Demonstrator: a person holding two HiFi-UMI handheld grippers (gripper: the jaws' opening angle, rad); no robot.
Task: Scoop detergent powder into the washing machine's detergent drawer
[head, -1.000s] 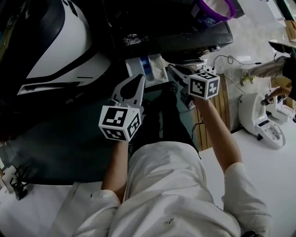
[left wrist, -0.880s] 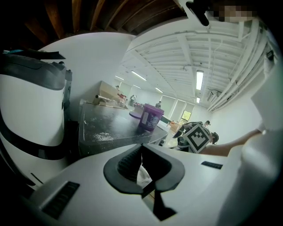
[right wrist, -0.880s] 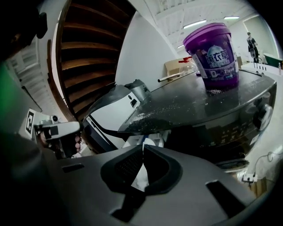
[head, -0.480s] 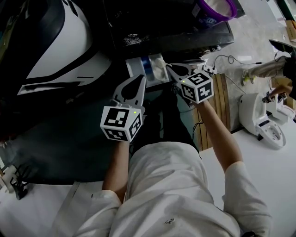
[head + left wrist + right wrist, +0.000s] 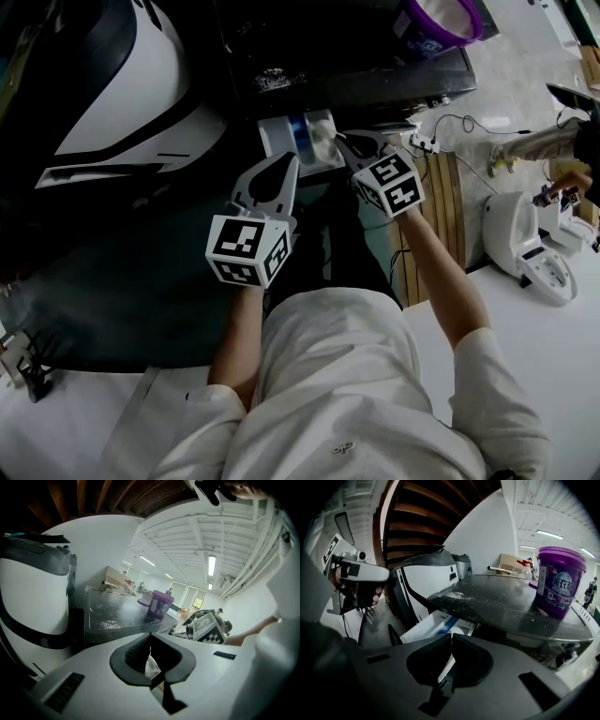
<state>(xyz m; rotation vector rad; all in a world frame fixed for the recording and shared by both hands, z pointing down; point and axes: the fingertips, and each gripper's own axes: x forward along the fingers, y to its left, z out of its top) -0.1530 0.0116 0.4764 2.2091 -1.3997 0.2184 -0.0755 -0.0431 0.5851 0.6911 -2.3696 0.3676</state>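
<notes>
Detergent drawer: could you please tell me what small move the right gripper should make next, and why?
Probably nudge the right gripper forward against the front of the detergent drawer to start closing it. The drawer stands pulled out with what looks like pale powder in it, and both this and the left gripper are shut with nothing between the jaws.

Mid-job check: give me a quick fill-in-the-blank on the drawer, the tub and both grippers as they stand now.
1. The detergent drawer is not closed but ___.
2. The detergent tub standing on the washing machine is ___ in colour.
3. The left gripper and the right gripper each have their jaws pressed ___.
4. Spilled powder lies on the washing machine's dark ___.

Missing words: open; purple; together; top.
</notes>
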